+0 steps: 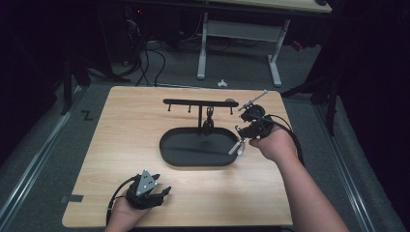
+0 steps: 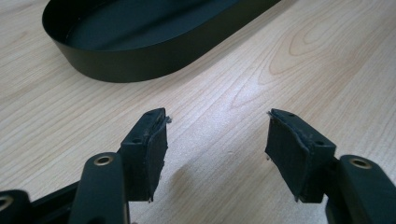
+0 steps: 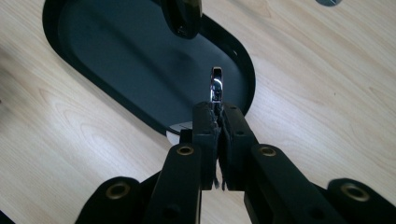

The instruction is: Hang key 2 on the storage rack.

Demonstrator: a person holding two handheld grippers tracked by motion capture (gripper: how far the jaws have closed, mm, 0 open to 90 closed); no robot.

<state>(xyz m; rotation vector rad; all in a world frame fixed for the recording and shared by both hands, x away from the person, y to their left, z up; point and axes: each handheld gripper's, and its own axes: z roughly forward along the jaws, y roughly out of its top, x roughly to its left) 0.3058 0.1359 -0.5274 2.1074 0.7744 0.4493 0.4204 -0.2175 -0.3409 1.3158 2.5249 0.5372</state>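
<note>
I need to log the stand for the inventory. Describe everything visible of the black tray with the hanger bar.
The black tray is a shallow oval dish with a low upright wall, matte and metal-looking, lying flat on the wooden table near its middle. A thin post rises from its far edge and carries a horizontal bar with small pegs beneath. A dark item hangs from one peg. The dish looks empty. The right tool hovers at its right end.

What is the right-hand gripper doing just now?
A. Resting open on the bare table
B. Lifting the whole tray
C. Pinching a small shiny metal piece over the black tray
C: the right gripper is closed on a shiny metal piece above the tray.
</note>
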